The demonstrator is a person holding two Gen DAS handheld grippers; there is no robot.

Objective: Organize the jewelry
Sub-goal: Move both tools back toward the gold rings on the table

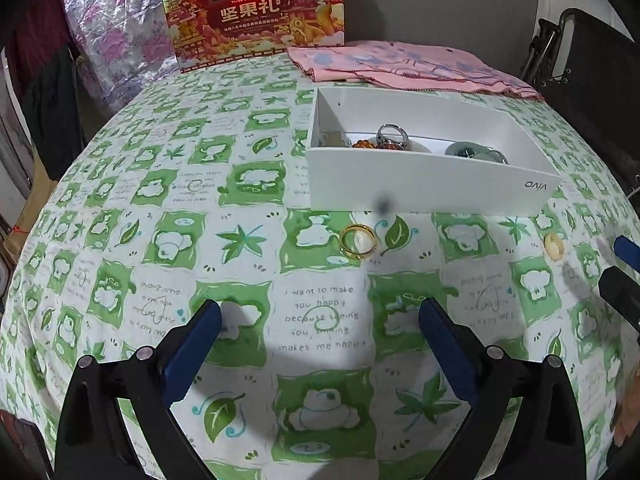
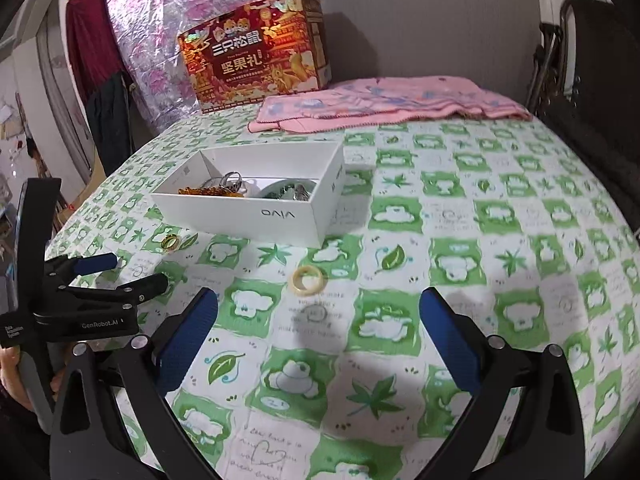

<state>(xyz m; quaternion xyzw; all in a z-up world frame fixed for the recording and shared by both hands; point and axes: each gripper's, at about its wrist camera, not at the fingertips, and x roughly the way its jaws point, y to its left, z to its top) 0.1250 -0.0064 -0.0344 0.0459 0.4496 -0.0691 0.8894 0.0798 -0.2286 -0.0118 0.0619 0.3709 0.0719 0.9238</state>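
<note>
A white open box [image 1: 424, 184] [image 2: 256, 210] sits on the green-patterned cloth and holds a silver ring [image 1: 393, 134], amber beads [image 1: 362, 145] and greenish pieces [image 1: 468, 149]. A gold ring [image 1: 357, 241] [image 2: 169, 242] lies on the cloth just in front of the box. A cream ring [image 2: 308, 279] [image 1: 553, 245] lies further right. My left gripper [image 1: 320, 314] [image 2: 132, 270] is open, a short way behind the gold ring. My right gripper [image 2: 318, 300] is open, with the cream ring just ahead of its fingertips; its fingers [image 1: 624, 276] show at the left wrist view's right edge.
A red snack carton [image 1: 256, 12] [image 2: 256, 48] stands at the table's far edge. A folded pink cloth [image 1: 408, 66] [image 2: 384, 100] lies behind the box. A dark chair [image 2: 592, 80] is at the right. A hand [image 2: 16, 380] holds the left gripper's handle.
</note>
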